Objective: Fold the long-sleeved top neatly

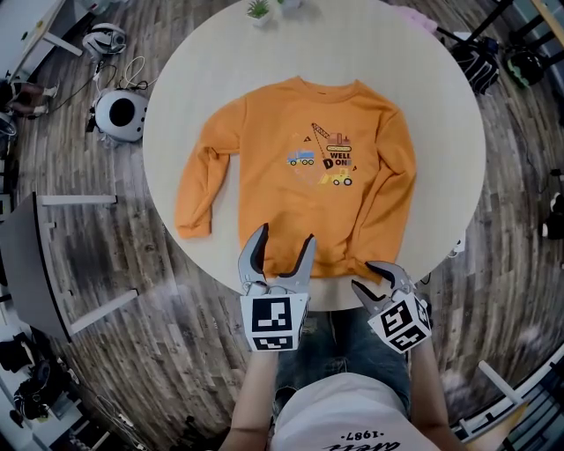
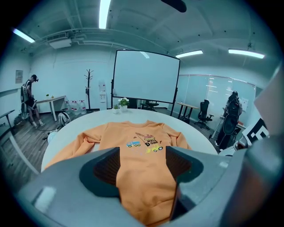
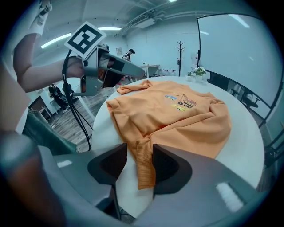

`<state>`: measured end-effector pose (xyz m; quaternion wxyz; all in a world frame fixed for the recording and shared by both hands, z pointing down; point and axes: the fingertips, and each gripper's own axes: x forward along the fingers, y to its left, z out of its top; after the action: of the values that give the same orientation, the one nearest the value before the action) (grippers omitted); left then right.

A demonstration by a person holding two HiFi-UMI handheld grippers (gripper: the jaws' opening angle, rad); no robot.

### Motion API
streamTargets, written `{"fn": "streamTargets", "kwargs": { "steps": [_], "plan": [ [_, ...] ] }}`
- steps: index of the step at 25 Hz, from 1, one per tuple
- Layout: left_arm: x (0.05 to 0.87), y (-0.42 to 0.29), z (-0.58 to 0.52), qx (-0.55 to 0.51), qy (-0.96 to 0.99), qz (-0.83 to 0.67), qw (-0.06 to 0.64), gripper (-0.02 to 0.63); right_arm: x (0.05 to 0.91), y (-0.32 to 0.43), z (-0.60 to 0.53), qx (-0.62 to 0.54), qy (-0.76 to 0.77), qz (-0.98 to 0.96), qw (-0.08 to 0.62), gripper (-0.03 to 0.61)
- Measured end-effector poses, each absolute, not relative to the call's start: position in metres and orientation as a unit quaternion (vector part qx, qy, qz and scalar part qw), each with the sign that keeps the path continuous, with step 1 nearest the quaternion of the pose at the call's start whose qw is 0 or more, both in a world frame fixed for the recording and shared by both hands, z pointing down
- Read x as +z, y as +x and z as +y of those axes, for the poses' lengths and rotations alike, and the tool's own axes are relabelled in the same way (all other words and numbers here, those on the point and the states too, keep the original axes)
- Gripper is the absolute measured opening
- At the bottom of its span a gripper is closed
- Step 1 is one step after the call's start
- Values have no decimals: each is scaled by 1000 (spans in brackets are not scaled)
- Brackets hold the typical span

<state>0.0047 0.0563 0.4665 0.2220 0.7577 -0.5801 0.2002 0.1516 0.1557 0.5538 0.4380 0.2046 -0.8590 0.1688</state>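
An orange long-sleeved top [image 1: 300, 176] with a crane print lies flat and face up on the round white table [image 1: 441, 114], its hem at the near edge. My left gripper [image 1: 285, 236] is open over the hem's middle, and in the left gripper view the orange cloth [image 2: 142, 146] fills the gap between the jaws of the left gripper [image 2: 142, 165]. My right gripper [image 1: 368, 277] is open at the hem's right corner. In the right gripper view the ribbed sleeve cuff [image 3: 145, 170] lies between the jaws of the right gripper [image 3: 140, 162], with bare table beside it.
A small potted plant [image 1: 258, 9] stands at the table's far edge. A white round device [image 1: 119, 114] with cables sits on the wooden floor to the left. Dark bags [image 1: 480, 62] lie at the back right. A large screen [image 2: 146, 75] stands beyond the table.
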Motion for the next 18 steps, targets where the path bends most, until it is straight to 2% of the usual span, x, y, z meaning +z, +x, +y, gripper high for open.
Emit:
{"fn": "streamTargets", "kwargs": {
  "steps": [7,13,18],
  "plan": [
    [468,2,57,201,755,-582,224,318,575,157,156,159,183,-845,477,205],
    [469,-1,59,200,754,-584,225,318,583,159,154,154,180,-839,490,155],
    [468,-3,59,200,752,-586,226,318,587,160,150,142,183,-837,496,152]
  ]
}}
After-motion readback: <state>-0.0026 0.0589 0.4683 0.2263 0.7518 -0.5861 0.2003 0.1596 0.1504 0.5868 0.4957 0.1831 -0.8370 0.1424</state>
